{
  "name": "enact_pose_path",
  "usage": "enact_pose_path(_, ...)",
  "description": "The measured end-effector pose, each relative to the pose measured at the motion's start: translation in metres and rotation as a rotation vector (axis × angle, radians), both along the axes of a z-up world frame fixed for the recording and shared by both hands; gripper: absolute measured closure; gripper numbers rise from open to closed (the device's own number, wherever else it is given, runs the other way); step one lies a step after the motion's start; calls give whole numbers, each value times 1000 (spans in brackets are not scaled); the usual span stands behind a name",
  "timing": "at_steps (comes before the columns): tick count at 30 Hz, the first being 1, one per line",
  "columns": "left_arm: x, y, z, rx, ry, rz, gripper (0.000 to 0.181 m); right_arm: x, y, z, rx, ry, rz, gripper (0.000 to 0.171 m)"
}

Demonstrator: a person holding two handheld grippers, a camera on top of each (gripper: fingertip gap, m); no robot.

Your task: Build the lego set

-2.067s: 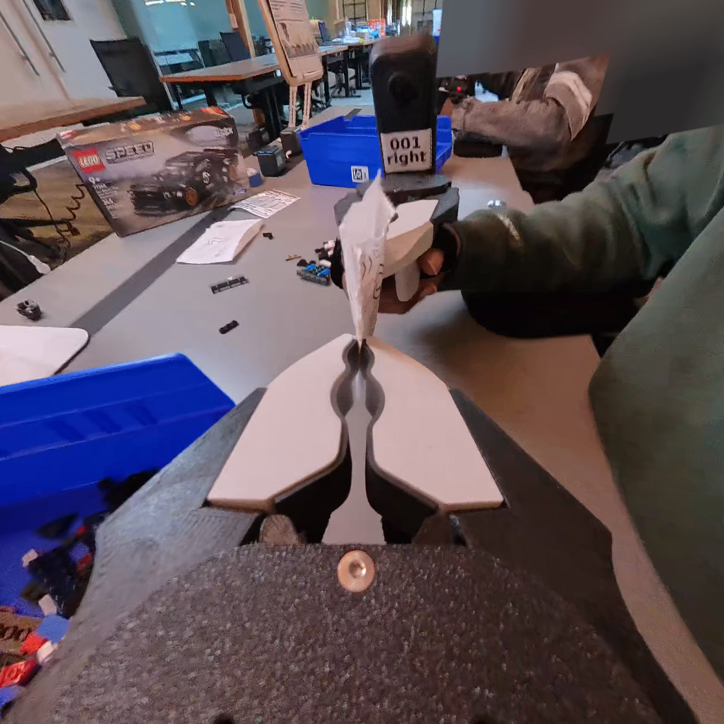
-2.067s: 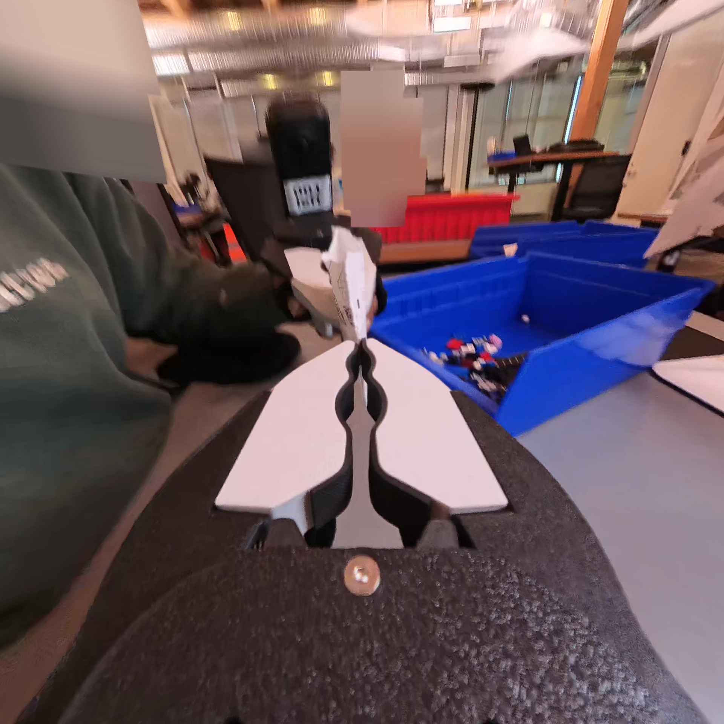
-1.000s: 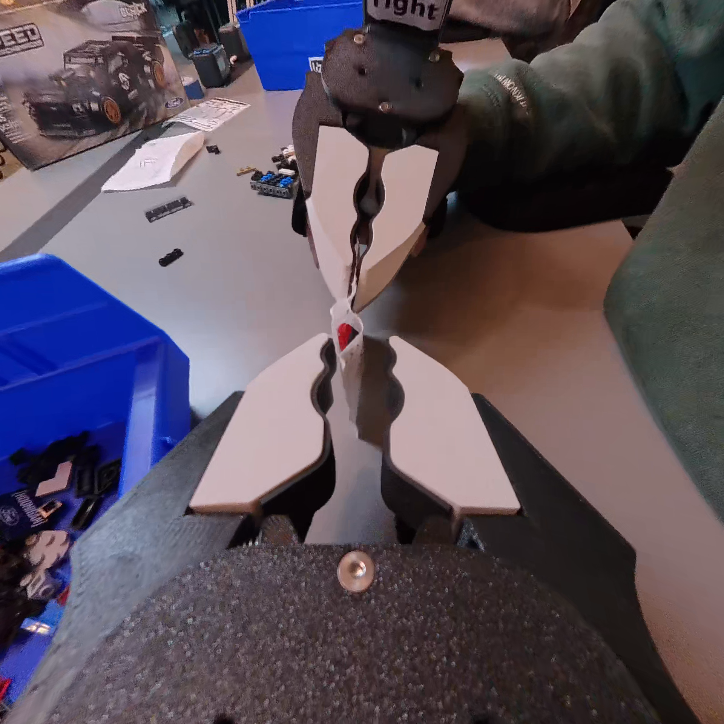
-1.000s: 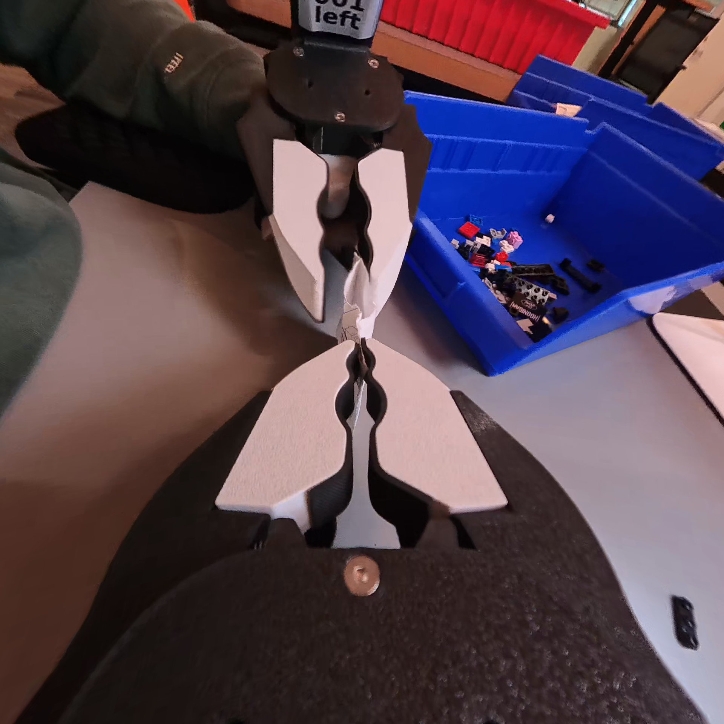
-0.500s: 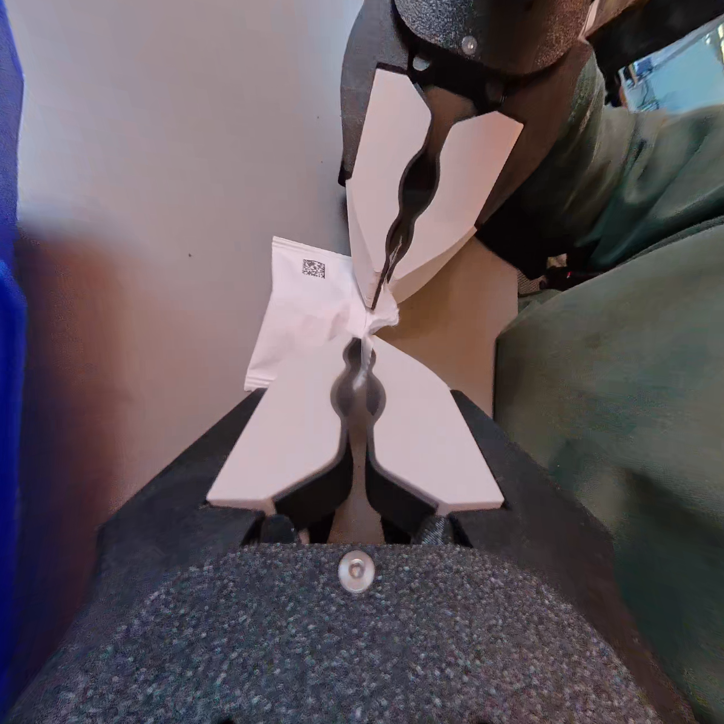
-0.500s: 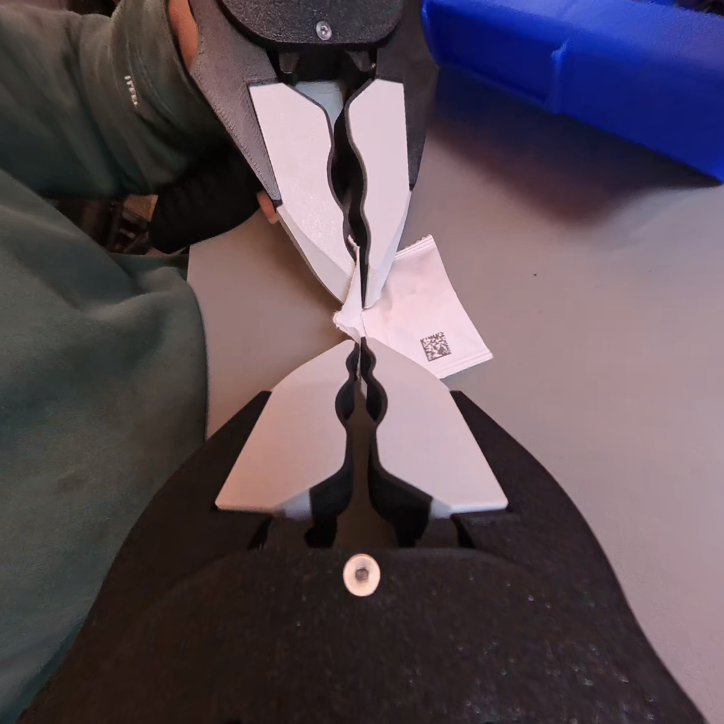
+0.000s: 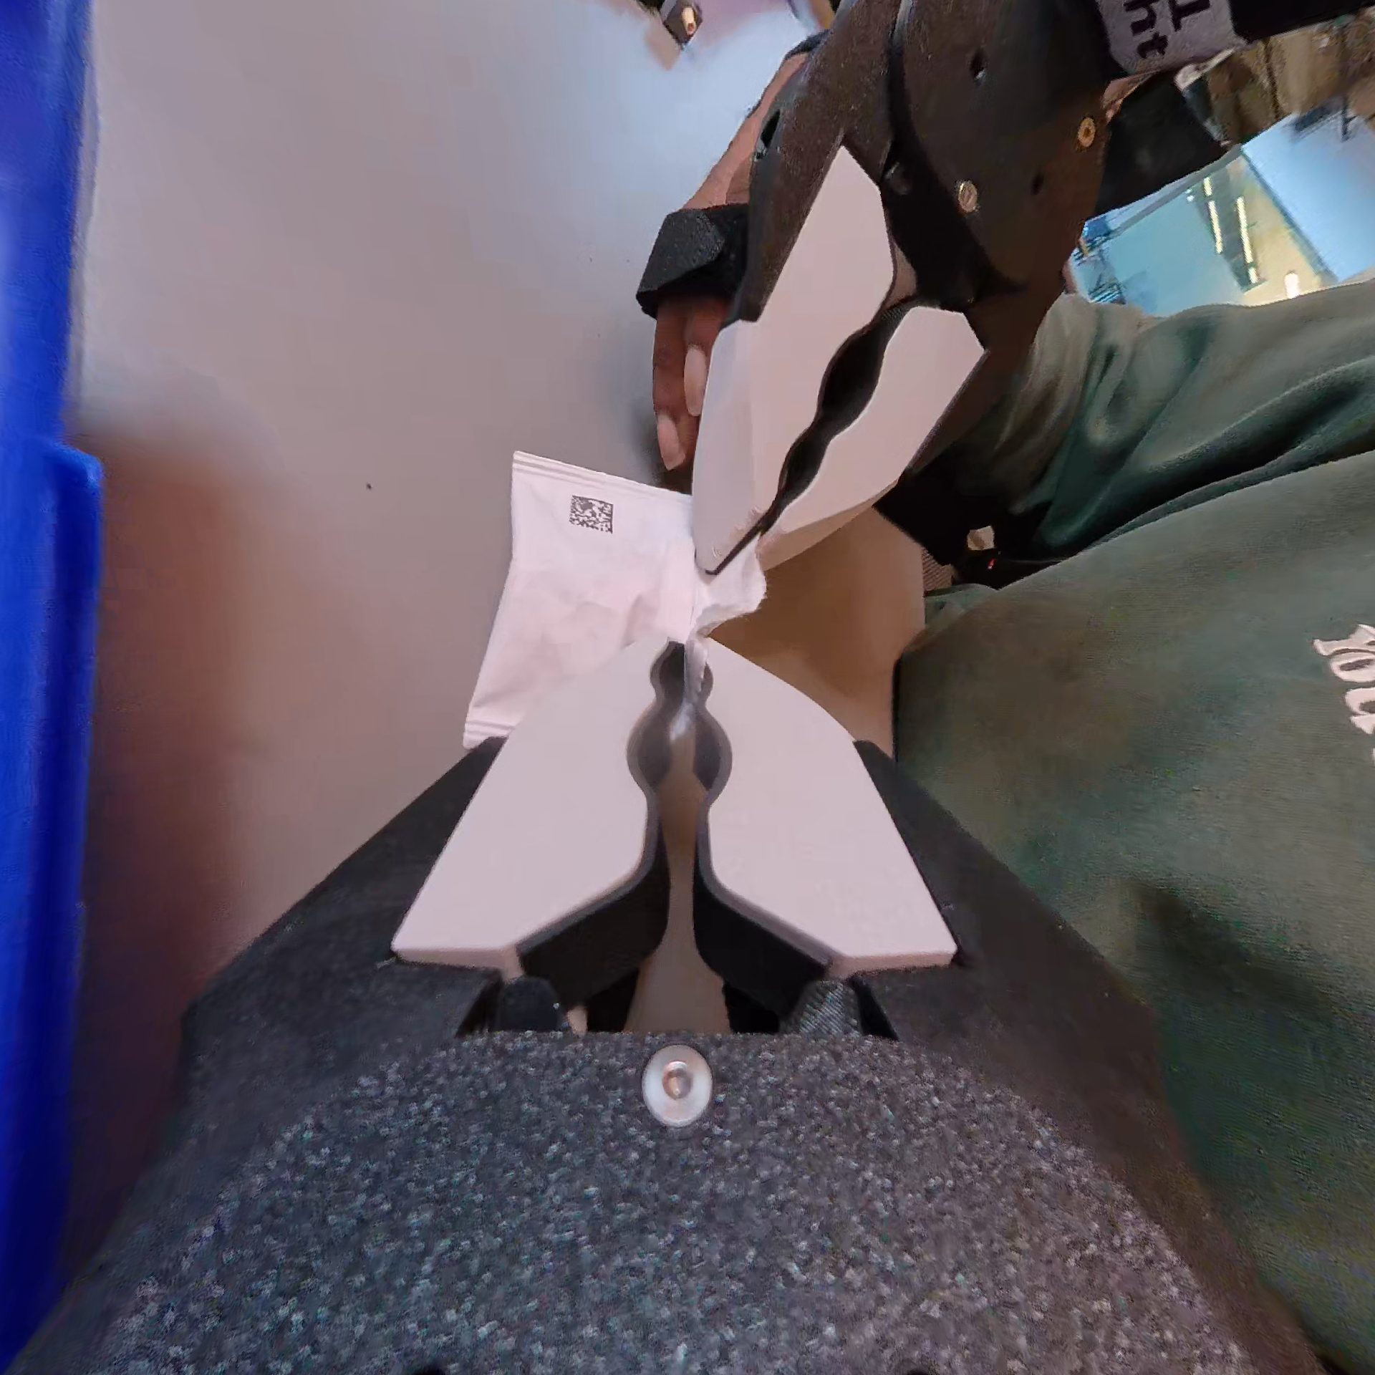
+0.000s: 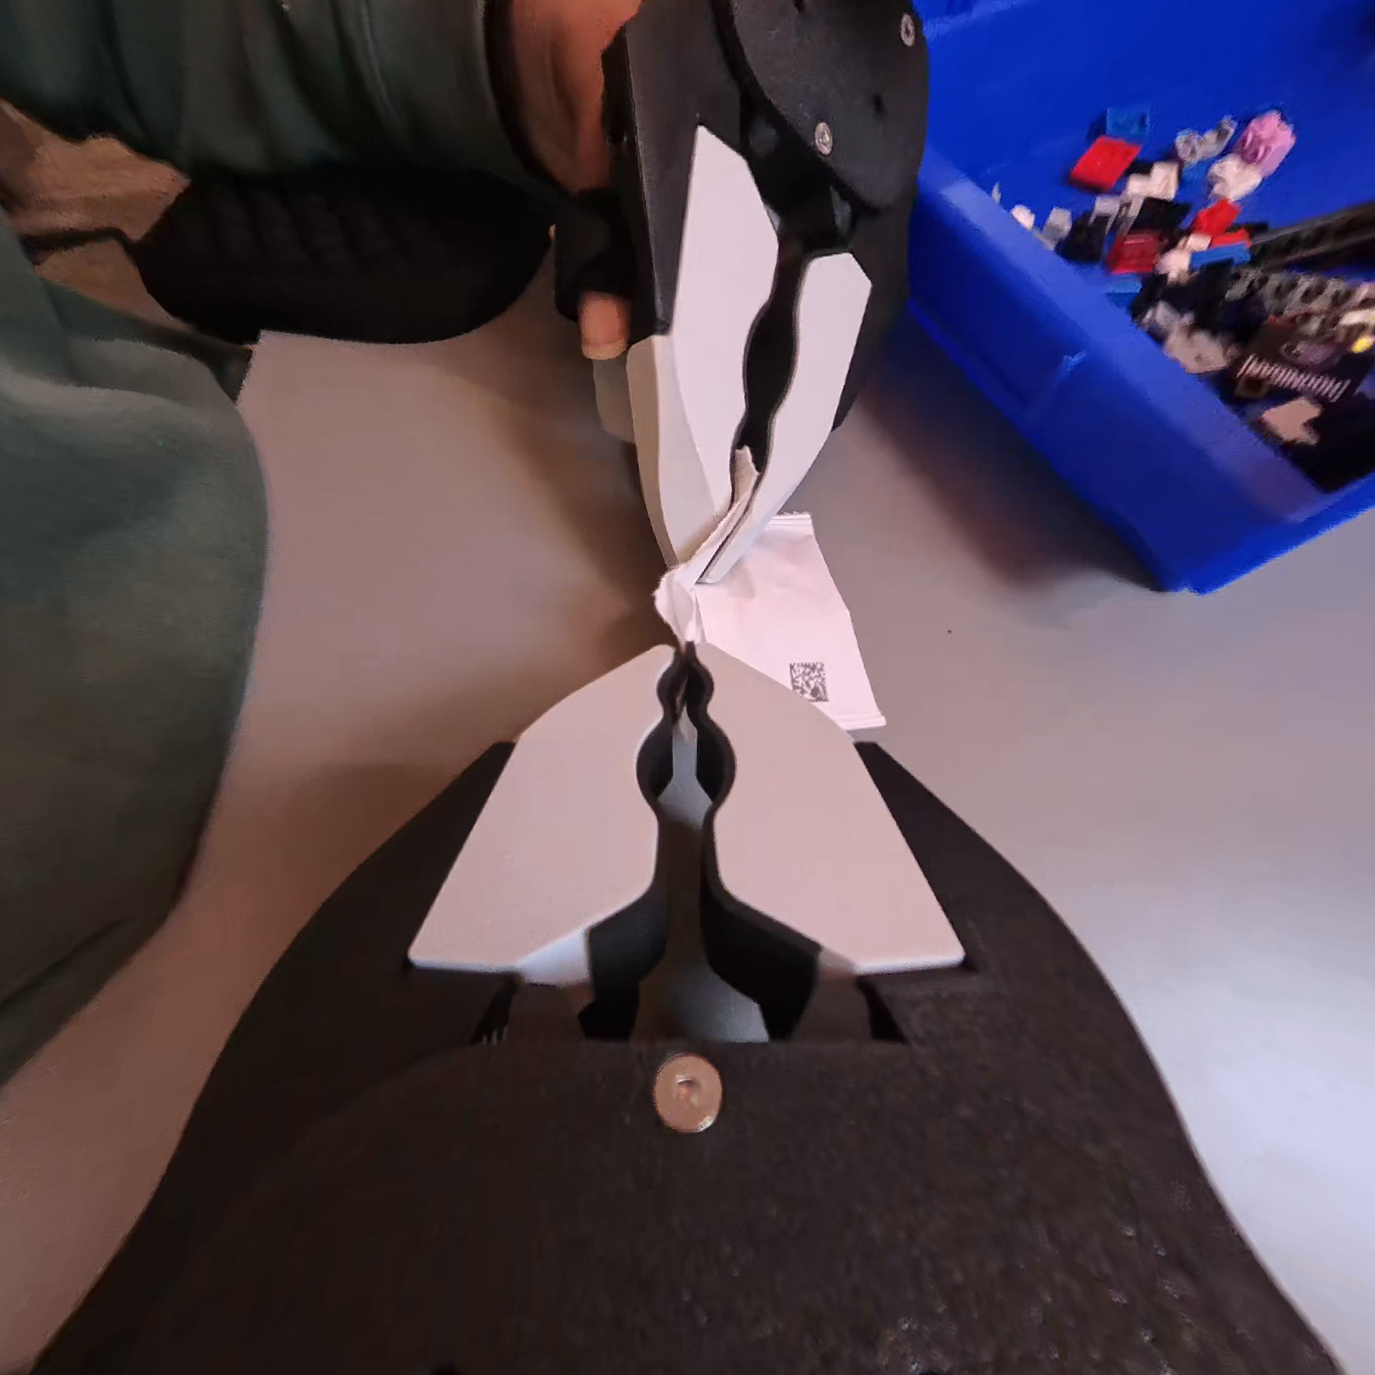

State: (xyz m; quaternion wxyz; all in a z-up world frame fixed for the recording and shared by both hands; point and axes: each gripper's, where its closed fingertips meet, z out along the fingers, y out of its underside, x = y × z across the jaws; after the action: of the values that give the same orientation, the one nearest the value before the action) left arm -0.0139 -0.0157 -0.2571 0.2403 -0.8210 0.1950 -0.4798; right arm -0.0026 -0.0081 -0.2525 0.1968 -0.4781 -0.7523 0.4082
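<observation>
My left claw is clenched on one corner of a small white paper bag, the tips pinching crumpled paper between them. My right claw is clenched on the same crumpled corner from the opposite side, so the two claws meet nearly tip to tip with the twisted paper between them. In the left wrist view my right claw comes in from the upper right, its white fingers closed on the bag's edge. In the right wrist view my left claw comes down from above, its tips closed on the paper.

The bag hangs just above the grey table, its flat body spreading away from the pinched corner, with a small square printed code on the face. A blue bin sits on the table to the right in the right wrist view, holding a heap of small toy bricks in red, black, white and pink. A green sleeve fills the side of both views.
</observation>
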Motion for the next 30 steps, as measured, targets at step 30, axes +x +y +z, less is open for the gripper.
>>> enact_pose_path(30, 6, 8, -13, 3, 212, 69, 181, 15, 14, -18, -72, -294, -175, 171)
